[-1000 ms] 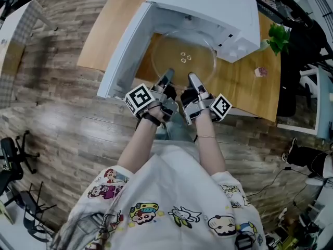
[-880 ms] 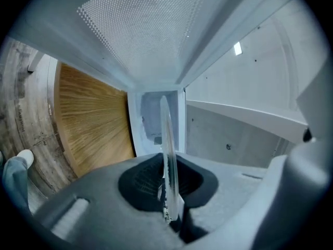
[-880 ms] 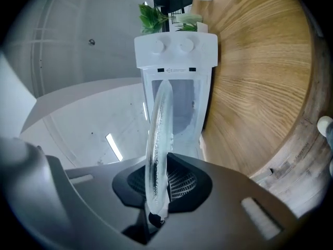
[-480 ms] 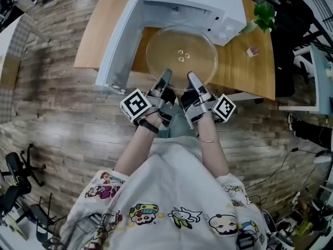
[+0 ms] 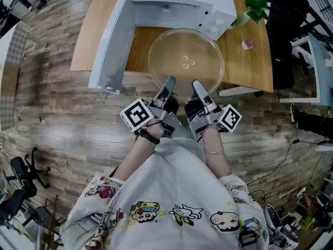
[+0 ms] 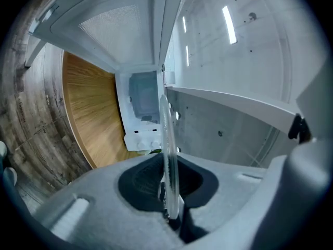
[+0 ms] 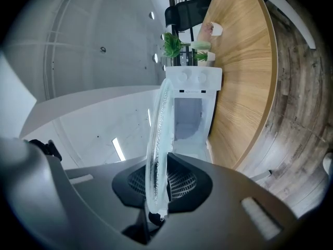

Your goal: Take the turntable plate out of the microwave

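Note:
The clear glass turntable plate (image 5: 186, 62) hangs level in the air in front of the open white microwave (image 5: 177, 1), over the wooden table (image 5: 244, 69). My left gripper (image 5: 167, 86) is shut on the plate's near rim, left of centre. My right gripper (image 5: 199, 89) is shut on the same rim just to the right. In the left gripper view the plate (image 6: 169, 155) shows edge-on, clamped between the jaws. The right gripper view shows the plate's rim (image 7: 157, 155) pinched the same way, with the microwave (image 7: 193, 108) beyond.
The microwave door (image 5: 106, 46) stands open to the left and reaches the table's front edge. A small potted plant (image 5: 256, 5) and a small pink cup (image 5: 247, 44) sit on the table right of the microwave. Wood-plank floor lies below.
Both grippers have drawn the plate back out of the microwave cavity toward me and lifted it. It now hangs wholly outside, in front of the opening.

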Demonstrator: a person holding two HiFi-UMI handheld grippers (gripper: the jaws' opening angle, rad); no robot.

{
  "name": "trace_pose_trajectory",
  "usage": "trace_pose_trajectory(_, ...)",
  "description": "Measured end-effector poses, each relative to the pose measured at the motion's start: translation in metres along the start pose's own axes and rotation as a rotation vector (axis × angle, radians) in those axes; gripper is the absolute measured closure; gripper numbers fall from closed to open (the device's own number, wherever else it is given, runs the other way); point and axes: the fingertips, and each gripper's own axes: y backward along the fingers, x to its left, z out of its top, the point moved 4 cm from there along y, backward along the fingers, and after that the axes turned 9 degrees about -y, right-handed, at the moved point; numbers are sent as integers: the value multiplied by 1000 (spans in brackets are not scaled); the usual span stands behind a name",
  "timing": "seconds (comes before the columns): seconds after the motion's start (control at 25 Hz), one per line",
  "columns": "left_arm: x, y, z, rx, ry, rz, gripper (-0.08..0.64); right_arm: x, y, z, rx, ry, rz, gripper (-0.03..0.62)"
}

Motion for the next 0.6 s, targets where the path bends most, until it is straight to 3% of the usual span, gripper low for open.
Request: trace_pose_trajectory(0.6,-43,15,-38,28,-22,-7,534,45,38,-1,110,16,2,549)
